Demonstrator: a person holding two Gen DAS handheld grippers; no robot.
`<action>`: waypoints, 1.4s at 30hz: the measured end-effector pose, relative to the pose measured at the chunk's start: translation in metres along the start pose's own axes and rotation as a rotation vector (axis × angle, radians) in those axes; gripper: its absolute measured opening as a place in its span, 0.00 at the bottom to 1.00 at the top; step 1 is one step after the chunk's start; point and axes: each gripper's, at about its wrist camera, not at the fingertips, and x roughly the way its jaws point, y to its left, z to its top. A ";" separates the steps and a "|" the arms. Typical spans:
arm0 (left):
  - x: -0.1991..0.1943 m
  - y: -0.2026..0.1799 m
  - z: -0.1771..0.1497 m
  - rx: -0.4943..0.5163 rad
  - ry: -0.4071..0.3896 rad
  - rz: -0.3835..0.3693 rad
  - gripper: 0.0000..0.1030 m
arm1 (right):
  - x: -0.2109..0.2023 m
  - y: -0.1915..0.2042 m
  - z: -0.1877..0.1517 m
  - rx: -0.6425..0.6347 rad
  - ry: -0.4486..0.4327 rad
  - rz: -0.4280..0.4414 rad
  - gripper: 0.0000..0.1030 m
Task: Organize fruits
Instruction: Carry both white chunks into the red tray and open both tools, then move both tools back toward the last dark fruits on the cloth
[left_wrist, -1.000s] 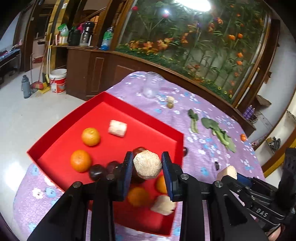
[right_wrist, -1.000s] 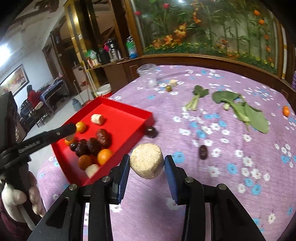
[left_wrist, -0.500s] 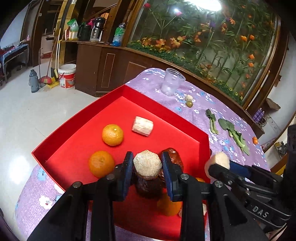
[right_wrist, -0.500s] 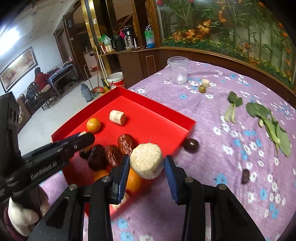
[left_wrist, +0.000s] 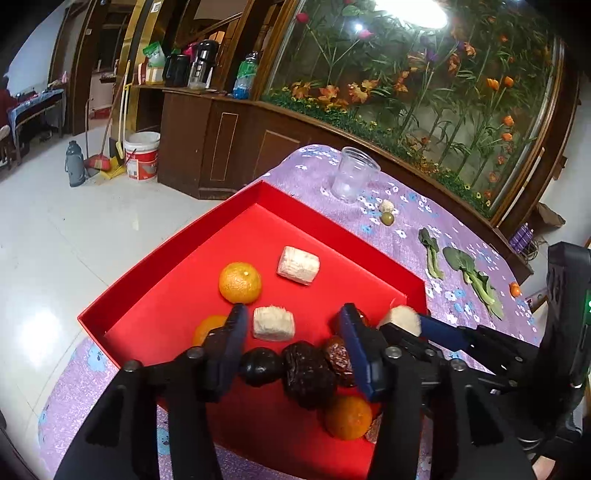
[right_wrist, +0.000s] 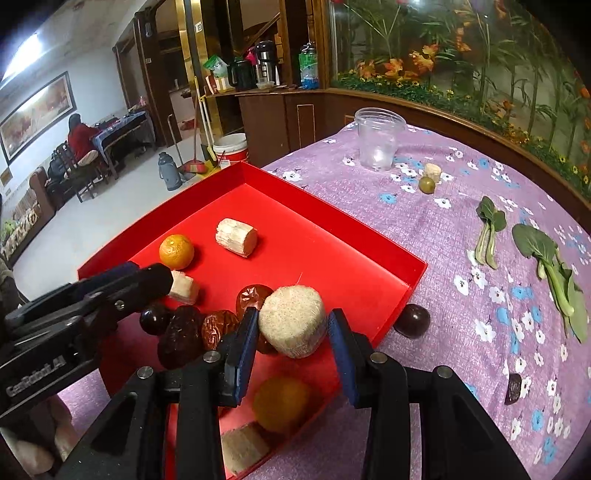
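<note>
Pale chunk: since the left tool (left_wrist: 291, 325) has just been opening, this fibrous cut piece (left_wrist: 273, 324) lies released on the red tray (left_wrist: 173, 254), between and just ahead of the spread jaws, no pad touching it; its long axis runs across the tool's line.
Second chunk: clenched in the right tool (right_wrist: 291, 325), this piece (right_wrist: 291, 320) hangs over the tray's near edge, likely carried in to join the rest; its flat cut end faces up, its axis roughly upright.
Neighbours: dark dried fruits (left_wrist: 306, 373) cluster just under the left tool, with oranges (left_wrist: 240, 282) ahead.
Outliers: a dark plum (right_wrist: 412, 320) sits on the desk (right_wrist: 443, 229) just right of the right tool, beside the tray's wall; leafy greens (right_wrist: 546, 254) are farther right.
</note>
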 end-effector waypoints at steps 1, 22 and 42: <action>-0.001 -0.001 0.001 0.003 0.000 -0.001 0.55 | -0.001 0.001 0.000 -0.003 -0.005 -0.001 0.42; -0.040 -0.055 -0.006 0.188 -0.082 0.108 0.65 | -0.048 -0.028 -0.016 0.118 -0.068 0.013 0.54; -0.060 -0.094 -0.023 0.248 -0.056 0.061 0.74 | -0.108 -0.101 -0.078 0.228 -0.120 -0.079 0.58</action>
